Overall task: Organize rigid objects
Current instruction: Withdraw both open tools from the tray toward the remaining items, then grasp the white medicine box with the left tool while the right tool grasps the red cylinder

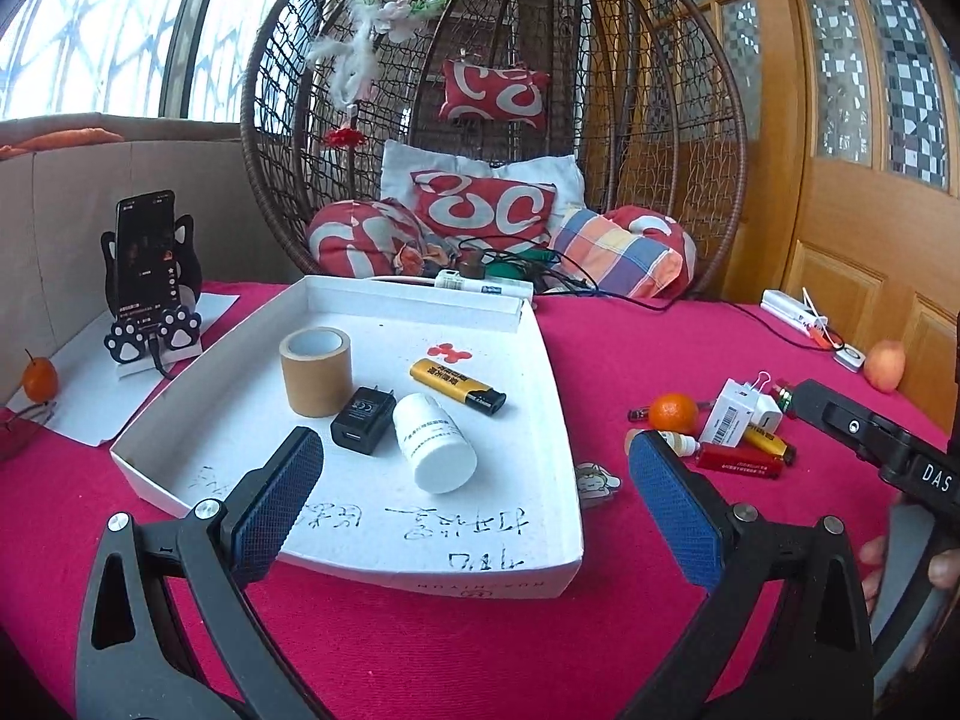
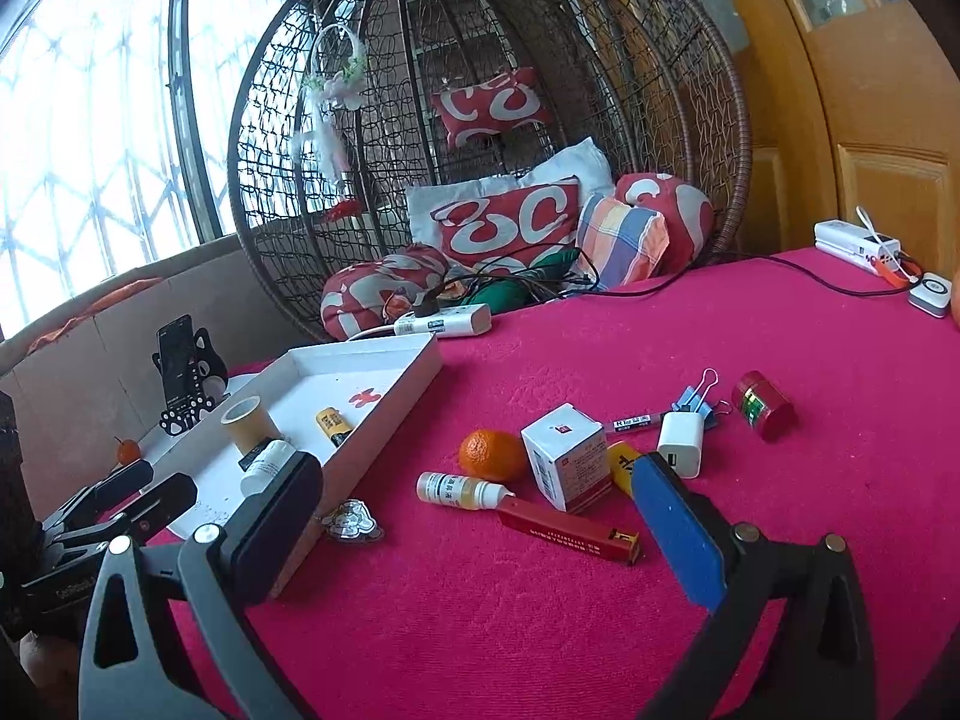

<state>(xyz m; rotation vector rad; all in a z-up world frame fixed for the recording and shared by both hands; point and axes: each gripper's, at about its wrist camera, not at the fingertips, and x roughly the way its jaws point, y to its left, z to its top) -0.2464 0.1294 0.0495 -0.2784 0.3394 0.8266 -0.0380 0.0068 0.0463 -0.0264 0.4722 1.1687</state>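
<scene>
Both grippers, left (image 1: 474, 498) and right (image 2: 480, 516), wide open, holding nothing, above red cloth (image 1: 450, 648). White tray (image 1: 540, 360) with four items: one tape roll (image 1: 316, 372), black charger (image 1: 363, 418), white bottle (image 1: 433, 443), yellow lighter (image 1: 457, 387). Right of tray, loose: one tangerine (image 2: 493, 455), white box (image 2: 565, 455), dropper bottle (image 2: 462, 491), red lighter (image 2: 567, 531), white charger (image 2: 680, 443), red jar (image 2: 765, 405).

You are looking at a white tray (image 1: 180, 438) showing black handwriting, sitting on a magenta tablecloth (image 1: 480, 648). You are seeing blue gripper pads (image 1: 678, 498) and red-and-white swirl cushions (image 1: 486, 207).
</scene>
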